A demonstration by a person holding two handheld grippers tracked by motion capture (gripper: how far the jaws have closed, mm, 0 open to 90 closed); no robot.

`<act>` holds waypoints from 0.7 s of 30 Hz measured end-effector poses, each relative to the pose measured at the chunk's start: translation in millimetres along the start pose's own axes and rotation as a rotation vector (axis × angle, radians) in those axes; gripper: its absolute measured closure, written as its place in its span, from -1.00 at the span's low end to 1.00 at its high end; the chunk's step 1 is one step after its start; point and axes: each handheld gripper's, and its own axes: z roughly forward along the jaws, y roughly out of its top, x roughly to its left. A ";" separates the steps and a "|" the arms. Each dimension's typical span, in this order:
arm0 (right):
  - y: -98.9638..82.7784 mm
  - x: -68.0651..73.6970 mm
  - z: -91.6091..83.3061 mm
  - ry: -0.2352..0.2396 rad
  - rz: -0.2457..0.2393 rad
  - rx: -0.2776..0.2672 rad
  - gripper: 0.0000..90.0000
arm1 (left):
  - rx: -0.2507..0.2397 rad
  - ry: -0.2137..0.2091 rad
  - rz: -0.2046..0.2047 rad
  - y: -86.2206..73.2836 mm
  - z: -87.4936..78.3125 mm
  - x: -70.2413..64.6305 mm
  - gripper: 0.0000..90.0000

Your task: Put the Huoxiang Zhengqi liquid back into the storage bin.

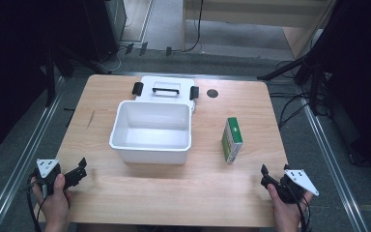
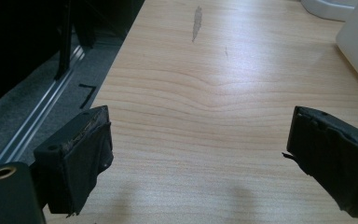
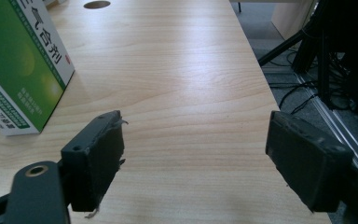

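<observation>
Both grippers gape empty: left gripper [image 2: 198, 154] near the open white plastic box [image 1: 150, 131], right gripper [image 3: 193, 158] beside the upright green-and-white carton [image 3: 16, 65], its printed lettering legible up close.

- Each of the two grippers, the left gripper [image 1: 79, 170] and the right gripper [image 1: 266, 175], is built in black and topped by a grey three-cornered plate marked with dark dots.
- Black cables are trailed from both.
- The jaws are faced with black pads, frayed at their edges.
- A brass-ringed hole is set in each gripper's black frame.
- Bare hands are seen, without sleeves.
</observation>
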 end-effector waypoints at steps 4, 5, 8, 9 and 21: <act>3.2 4.2 -5.6 0.027 -0.024 0.033 -0.46 | -0.005 -0.013 0.024 -0.6 -1.4 -1.6 -0.84; 3.2 4.2 -5.6 0.027 -0.024 0.033 -0.46 | -0.018 -0.004 0.030 -1.3 -2.4 -2.8 -0.84; 7.7 14.0 -9.6 0.048 -0.130 0.087 -0.39 | -0.054 0.055 0.051 -2.2 -3.8 -7.6 -0.84; 9.9 15.5 -10.4 0.071 -0.129 0.094 -0.38 | -0.054 0.055 0.051 -2.2 -3.8 -7.6 -0.84; 44.2 29.8 -8.0 0.161 -0.218 0.369 -0.39 | -0.058 0.090 0.099 -2.1 -2.6 -14.3 -0.83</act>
